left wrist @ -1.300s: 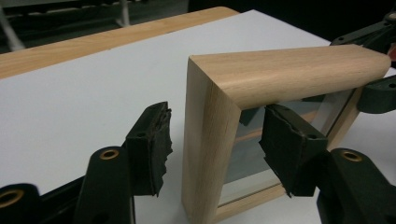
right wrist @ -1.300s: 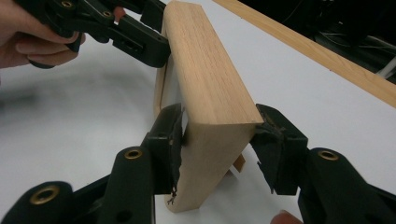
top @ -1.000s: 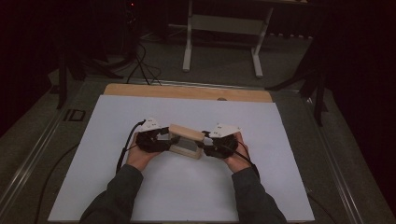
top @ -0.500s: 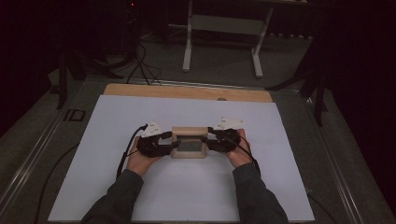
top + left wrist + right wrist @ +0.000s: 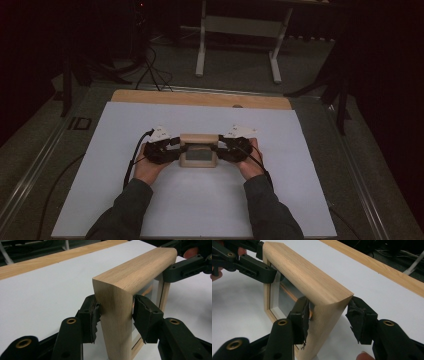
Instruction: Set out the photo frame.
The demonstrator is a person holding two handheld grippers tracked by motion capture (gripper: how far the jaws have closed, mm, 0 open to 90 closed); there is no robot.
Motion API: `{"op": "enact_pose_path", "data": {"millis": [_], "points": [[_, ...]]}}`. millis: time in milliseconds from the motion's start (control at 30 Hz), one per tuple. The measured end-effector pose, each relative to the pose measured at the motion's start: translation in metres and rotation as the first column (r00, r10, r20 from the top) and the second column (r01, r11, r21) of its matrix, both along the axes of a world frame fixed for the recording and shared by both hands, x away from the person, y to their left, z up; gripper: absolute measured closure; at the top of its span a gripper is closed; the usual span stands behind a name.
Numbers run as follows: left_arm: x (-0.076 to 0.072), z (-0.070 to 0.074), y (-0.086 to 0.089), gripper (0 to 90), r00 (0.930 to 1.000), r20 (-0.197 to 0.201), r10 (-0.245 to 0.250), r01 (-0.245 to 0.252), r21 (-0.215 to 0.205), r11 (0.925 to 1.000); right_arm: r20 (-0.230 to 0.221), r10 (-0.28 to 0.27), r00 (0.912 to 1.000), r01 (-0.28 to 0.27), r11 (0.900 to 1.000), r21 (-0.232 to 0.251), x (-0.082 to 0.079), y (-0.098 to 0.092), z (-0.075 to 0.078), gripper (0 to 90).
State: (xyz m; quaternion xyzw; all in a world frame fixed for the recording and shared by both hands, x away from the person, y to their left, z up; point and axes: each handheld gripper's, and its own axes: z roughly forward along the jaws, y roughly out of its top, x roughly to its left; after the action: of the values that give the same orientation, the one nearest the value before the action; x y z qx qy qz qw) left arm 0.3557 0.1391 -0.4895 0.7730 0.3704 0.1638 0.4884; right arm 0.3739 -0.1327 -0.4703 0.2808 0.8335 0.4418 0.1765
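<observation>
Wooden picture frame (image 5: 198, 151) is held upright on white tabletop (image 5: 280, 200). L gripper (image 5: 115, 315), jaws just closing, is clamped on one side. R gripper (image 5: 328, 315) straddles the other; far pad contact can't be told.

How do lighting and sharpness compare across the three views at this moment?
High view: dim, surroundings nearly black, the white table sheet evenly lit. Left gripper view: bright, wooden frame grain crisp, no glare. Right gripper view: frame's glass pane reflects faintly; nearest jaw edges slightly soft.

The wooden frame (image 5: 130, 297)'s lower end runs past the picture's edge.
</observation>
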Motion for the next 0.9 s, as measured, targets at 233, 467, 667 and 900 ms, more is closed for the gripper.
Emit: {"op": "enact_pose_path", "data": {"millis": [233, 467, 667, 900], "points": [[0.006, 0.000, 0.001, 53.6, 1.0000, -0.004, 0.008, -0.008, -0.015, 0.9999, -0.025, -0.018, 0.9995, 0.019, 0.999, 0.034, 0.006, 0.000, -0.003, 52.8], [0.007, -0.002, 0.000, 44.1, 0.9997, -0.024, 0.008, -0.009, -0.028, 0.9996, -0.044, -0.019, 0.9989, 0.021, 0.998, 0.053, 0.009, -0.002, -0.005, 46.0], [0.006, -0.002, 0.003, 39.3, 0.9992, -0.037, 0.015, -0.017, -0.036, 0.9992, -0.063, -0.016, 0.9979, 0.020, 0.998, 0.067, 0.008, -0.007, -0.005, 38.9], [-0.002, 0.000, 0.015, 37.1, 0.9981, -0.052, 0.035, -0.037, -0.047, 0.9982, -0.061, -0.015, 0.9980, 0.019, 0.998, 0.063, 0.001, -0.015, 0.000, 35.2]]}}
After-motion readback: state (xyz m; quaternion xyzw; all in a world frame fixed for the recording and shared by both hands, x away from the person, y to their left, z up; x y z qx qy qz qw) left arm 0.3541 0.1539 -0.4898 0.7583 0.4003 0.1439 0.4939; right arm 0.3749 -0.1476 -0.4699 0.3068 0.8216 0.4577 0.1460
